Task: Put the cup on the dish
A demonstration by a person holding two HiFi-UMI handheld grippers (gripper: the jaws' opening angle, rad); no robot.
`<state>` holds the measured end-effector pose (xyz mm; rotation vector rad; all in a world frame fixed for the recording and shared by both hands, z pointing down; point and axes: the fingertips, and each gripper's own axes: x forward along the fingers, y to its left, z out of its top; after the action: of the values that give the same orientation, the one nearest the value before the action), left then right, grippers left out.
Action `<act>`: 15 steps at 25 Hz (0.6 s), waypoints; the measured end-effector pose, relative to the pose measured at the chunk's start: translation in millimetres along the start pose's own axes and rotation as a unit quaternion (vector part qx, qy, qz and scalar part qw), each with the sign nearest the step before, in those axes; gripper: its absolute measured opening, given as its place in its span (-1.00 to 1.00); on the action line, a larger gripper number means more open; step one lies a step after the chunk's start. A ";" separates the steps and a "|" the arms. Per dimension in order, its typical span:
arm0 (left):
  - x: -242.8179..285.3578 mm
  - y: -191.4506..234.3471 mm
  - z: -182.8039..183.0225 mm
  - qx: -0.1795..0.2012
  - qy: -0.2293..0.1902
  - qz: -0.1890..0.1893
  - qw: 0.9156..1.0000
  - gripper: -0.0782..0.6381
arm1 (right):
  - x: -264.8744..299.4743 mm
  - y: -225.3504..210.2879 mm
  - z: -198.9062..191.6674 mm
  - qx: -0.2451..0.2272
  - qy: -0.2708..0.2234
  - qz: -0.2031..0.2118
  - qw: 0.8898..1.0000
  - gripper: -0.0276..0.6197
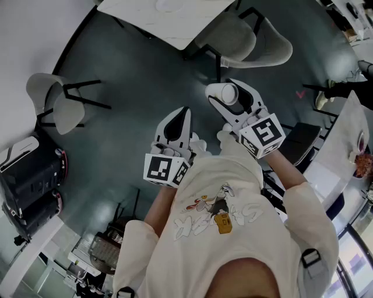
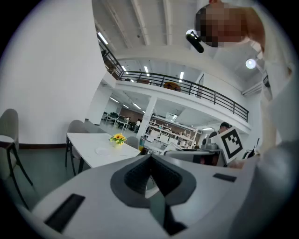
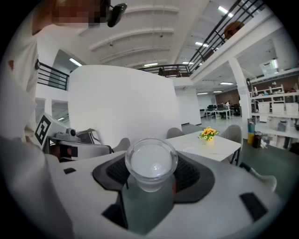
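A frosted, translucent cup [image 3: 150, 163] lies on its side between the pads of my right gripper [image 3: 150, 179], its mouth facing away from the camera; the jaws stand wide and grip it. From the head view the cup [image 1: 226, 93] and right gripper [image 1: 231, 96] hang over the dark floor, short of the white table [image 1: 192, 23]. A pale dish [image 1: 169, 5] rests on that table; it also shows as a dish [image 2: 102, 151] in the left gripper view and a dish [image 3: 190, 150] in the right gripper view. My left gripper [image 1: 181, 113] is beside the right one, shut and empty, its jaws [image 2: 150, 164] meeting.
A grey chair [image 1: 245, 41] stands by the table and another chair [image 1: 55, 99] at the left. Yellow flowers [image 3: 208, 133] sit on the table. A black case [image 1: 29, 180] is at the far left, a second table [image 1: 344, 139] at the right.
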<state>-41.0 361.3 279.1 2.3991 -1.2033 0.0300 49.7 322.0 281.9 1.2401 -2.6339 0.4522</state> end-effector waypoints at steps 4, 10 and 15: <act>4.5 -19.9 -29.0 0.003 0.002 0.008 1.000 -0.77 | -21.4 1.7 2.1 -0.012 -0.026 0.019 0.999 -0.08; 3.1 -62.2 -60.0 -0.013 0.008 0.020 1.000 -0.78 | -65.7 -2.9 -4.5 -0.022 -0.053 0.018 0.998 -0.08; -3.0 -86.8 -64.5 0.004 0.015 0.012 1.000 -0.78 | -98.0 -2.4 -18.6 -0.001 -0.050 0.006 0.999 -0.08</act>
<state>35.1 434.5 302.9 2.3834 -1.2202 0.0790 114.1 397.3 270.2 1.2794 -2.7239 0.3989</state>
